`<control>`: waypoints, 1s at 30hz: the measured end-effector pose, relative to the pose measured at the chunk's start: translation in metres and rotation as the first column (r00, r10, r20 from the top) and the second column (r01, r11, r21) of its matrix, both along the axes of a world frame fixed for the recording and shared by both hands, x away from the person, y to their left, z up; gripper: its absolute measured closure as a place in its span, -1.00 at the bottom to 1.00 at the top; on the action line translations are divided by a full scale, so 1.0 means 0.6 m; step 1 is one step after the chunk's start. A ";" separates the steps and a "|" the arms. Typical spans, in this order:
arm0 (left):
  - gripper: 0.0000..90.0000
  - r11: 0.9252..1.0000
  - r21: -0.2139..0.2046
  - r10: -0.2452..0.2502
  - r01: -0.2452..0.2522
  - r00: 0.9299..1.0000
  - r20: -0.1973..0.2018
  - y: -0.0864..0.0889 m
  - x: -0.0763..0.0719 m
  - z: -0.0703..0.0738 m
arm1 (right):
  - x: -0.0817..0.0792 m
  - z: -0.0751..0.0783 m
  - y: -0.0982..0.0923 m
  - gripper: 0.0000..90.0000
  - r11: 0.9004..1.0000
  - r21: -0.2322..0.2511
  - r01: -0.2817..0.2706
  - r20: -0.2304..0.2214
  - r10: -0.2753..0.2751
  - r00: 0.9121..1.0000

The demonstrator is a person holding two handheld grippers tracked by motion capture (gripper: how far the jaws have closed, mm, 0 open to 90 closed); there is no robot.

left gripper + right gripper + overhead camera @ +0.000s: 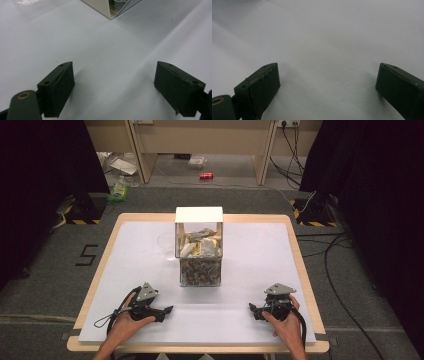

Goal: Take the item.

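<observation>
High view: both grippers rest near the table's 6 o'clock edge, left gripper (167,309) at about 7 o'clock, right gripper (252,307) at about 5 o'clock, each held in a hand. Both have jaws spread wide and grip nothing; the left gripper view and right gripper view confirm bare white sheet between the jaws. The nearest thing to work on is the clear box (199,251) with a white lid at table centre, packed with crumpled wrappers on top and darker bits lower down, contents hard to tell. It sits well apart from both grippers, toward 12 o'clock. I judge the step is the reach in: I'd bring both grippers forward level, jaws kept wide, and square up on the box sides before closing. A clear plastic cup (165,244) stands just beside the box at its 9 o'clock, so the left approach risks knocking it. The box corner (111,10) shows at 12 o'clock in the left gripper view. Floor clutter beyond, a red can (206,175), stays out of the way.
</observation>
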State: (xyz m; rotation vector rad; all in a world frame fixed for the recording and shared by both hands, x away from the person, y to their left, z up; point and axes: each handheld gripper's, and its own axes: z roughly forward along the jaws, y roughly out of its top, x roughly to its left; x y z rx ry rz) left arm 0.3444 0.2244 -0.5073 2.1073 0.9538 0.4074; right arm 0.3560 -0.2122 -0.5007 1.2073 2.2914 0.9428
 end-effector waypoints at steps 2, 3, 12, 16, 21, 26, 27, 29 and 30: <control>-0.66 1.000 -0.001 0.000 0.000 1.000 0.000 0.000 0.000 0.000 | 0.000 0.000 0.000 -0.87 1.000 0.000 0.000 0.000 0.000 1.000; -0.66 1.000 -0.001 0.000 0.000 1.000 0.000 0.000 0.000 0.000 | 0.000 0.000 0.000 -0.87 1.000 0.000 0.000 0.000 0.000 1.000; -0.55 1.000 0.008 -0.008 0.008 1.000 0.005 0.008 0.004 0.007 | 0.000 0.000 0.000 -0.87 1.000 0.002 0.001 -0.002 -0.001 1.000; -0.55 1.000 -0.009 -0.005 0.006 0.999 0.036 0.013 0.001 0.027 | 0.000 0.000 0.000 -0.87 1.000 0.001 0.000 -0.001 0.000 1.000; -0.54 0.998 -0.052 -0.014 0.018 0.996 0.084 0.011 -0.005 0.062 | 0.000 0.000 0.000 -0.87 1.000 0.002 0.001 -0.002 -0.001 1.000; -0.52 0.995 -0.091 -0.041 0.051 0.994 0.106 0.001 -0.011 0.088 | 0.000 0.000 0.000 -0.87 1.000 0.003 0.001 -0.002 -0.001 1.000; -0.51 0.994 -0.097 -0.046 0.057 0.993 0.112 -0.002 -0.012 0.093 | 0.000 0.000 0.000 -0.87 1.000 0.003 0.001 -0.003 -0.001 1.000; -0.49 0.991 -0.114 -0.057 0.071 0.991 0.121 -0.005 -0.015 0.105 | 0.000 0.000 0.000 -0.87 1.000 0.003 0.000 -0.001 0.000 1.000; -0.48 0.989 -0.123 -0.066 0.081 0.990 0.122 -0.007 -0.016 0.111 | 0.000 0.000 0.000 -0.87 1.000 0.003 0.001 -0.002 -0.001 1.000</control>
